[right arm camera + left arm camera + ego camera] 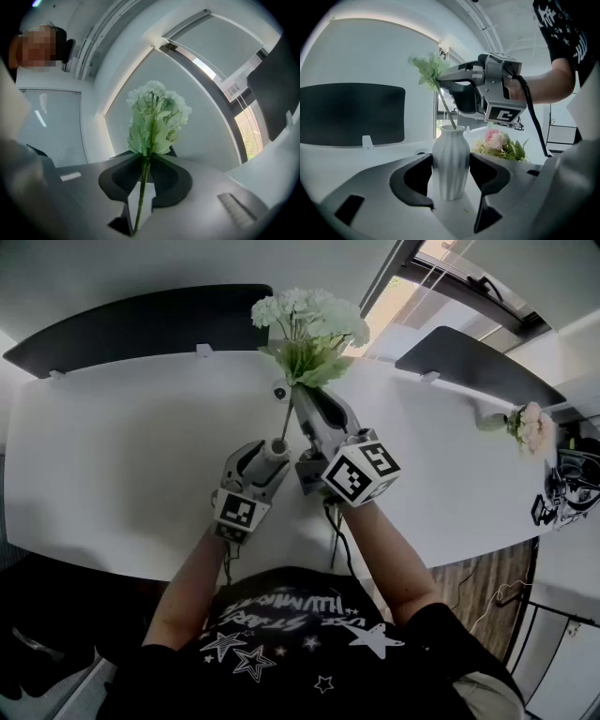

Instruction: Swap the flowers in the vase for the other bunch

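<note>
left tongs [450, 165] – grip vase [451, 140] | right tongs [146, 163] – hold white bunch [157, 115]

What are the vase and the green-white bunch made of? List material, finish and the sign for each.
The vase: probably ceramic, possibly plastic; matte white, with vertical ribs and soft shading, no sharp glare.
The green-white bunch: likely artificial, fabric petals and leaves on a plastic stem; uniform pale colour and a stiff, straight stem.
</note>
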A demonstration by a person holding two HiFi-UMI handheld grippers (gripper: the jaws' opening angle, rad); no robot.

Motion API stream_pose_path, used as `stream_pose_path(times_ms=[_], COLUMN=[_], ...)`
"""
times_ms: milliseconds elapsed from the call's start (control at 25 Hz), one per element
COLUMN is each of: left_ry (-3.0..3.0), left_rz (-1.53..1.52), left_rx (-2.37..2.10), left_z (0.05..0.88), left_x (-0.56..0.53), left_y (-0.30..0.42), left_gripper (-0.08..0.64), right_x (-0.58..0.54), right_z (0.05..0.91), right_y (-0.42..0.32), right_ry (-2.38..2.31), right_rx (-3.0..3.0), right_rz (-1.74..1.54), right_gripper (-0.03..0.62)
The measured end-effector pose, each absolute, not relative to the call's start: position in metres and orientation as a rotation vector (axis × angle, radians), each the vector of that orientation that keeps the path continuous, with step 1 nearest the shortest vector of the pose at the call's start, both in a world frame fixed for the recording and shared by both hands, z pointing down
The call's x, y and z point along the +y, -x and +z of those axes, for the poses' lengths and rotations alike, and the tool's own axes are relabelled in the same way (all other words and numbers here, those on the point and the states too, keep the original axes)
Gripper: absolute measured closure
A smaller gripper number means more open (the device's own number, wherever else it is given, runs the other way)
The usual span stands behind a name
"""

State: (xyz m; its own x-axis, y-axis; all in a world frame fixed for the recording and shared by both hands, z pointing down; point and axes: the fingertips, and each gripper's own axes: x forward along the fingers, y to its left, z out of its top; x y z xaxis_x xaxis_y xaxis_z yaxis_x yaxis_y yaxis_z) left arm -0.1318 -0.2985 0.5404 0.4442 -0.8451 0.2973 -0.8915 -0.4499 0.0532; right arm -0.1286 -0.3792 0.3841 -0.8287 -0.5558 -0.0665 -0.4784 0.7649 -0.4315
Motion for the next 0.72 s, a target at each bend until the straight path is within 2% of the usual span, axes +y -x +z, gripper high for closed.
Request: stream_pose_path(times_ms=[720], left_ry=[-2.503], left_rz=[0.320], left_rx=[-1.525], left_z=[0.548], left_x=[-0.298], left_y=[0.136], left_gripper=[0.301], right_x=[-0.333], right_z=[0.441], right_y=[0.128], right_ry=[0.632], right_rx=[2.911], right_rz=[-0.761], right_gripper=[0.537])
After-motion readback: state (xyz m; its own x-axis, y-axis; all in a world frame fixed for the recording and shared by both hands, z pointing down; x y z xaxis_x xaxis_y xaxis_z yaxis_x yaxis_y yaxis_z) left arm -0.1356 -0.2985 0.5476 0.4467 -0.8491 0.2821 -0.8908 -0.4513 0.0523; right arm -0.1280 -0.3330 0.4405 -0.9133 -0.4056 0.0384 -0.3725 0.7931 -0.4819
